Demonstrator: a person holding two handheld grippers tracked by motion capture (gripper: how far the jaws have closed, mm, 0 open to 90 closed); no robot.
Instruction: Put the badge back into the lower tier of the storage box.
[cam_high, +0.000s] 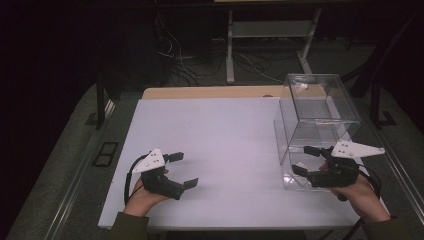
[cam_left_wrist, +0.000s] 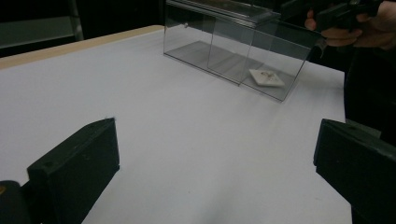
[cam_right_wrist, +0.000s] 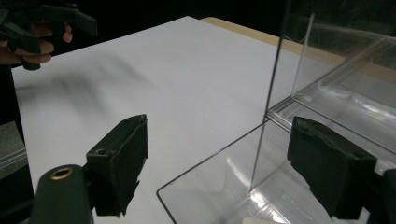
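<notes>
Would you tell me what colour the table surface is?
White table surface, clearest in the high view.

The light is dim and the room behind is black, the white table (cam_high: 220, 150) looks bluish, glare streaks the clear box (cam_right_wrist: 336, 93), and a smeared shadow lies beyond the right gripper (cam_right_wrist: 215, 163).

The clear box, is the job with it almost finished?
It looks nearly done. A small white piece already lies inside the clear box. The right gripper is at the box's near corner, jaws open, holding nothing. The left gripper sits open above the white table, apart from the box. What's left is probably just pulling that right gripper away, or maybe shutting the box.
</notes>
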